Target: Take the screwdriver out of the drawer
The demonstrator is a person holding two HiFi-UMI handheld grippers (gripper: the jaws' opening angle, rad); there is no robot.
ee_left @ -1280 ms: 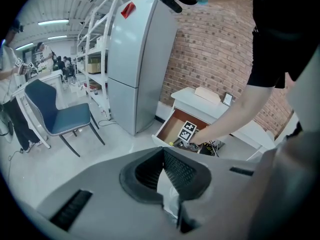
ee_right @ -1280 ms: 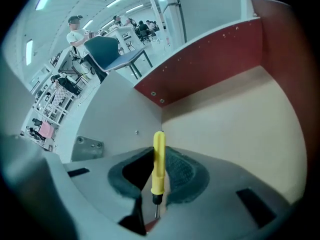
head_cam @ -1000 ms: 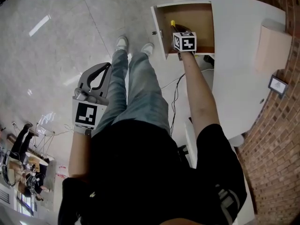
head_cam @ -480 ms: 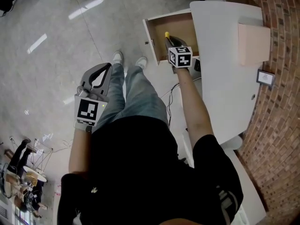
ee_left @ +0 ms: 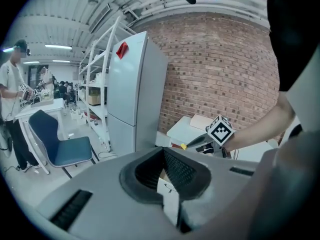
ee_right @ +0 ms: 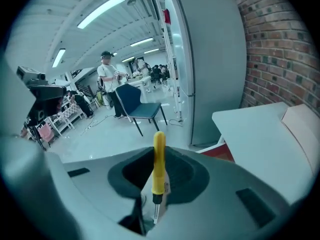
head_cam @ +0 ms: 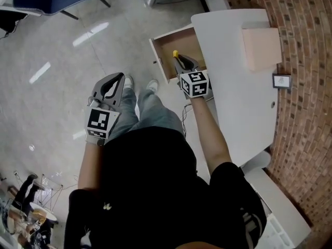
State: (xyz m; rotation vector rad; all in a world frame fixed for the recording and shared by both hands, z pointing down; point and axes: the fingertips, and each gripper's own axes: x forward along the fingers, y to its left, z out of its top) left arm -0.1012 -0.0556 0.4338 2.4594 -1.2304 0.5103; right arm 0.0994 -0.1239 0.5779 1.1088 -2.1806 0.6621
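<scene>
The yellow-handled screwdriver stands between the pads of my right gripper, handle pointing away and metal shaft toward the camera. Seen from the head, my right gripper hangs over the front of the open wooden drawer, with the screwdriver's yellow end poking out ahead of it. Beside the person's left leg my left gripper is shut with nothing in it. From the left gripper I see the right gripper's marker cube and the yellow tip.
The drawer belongs to a white desk against a brick wall; a pale box lies on it. A grey fridge and a blue chair stand beyond. People stand far off at the left.
My right gripper has lifted up out of the drawer with the screwdriver in it. The left gripper has risen a little beside the leg.
</scene>
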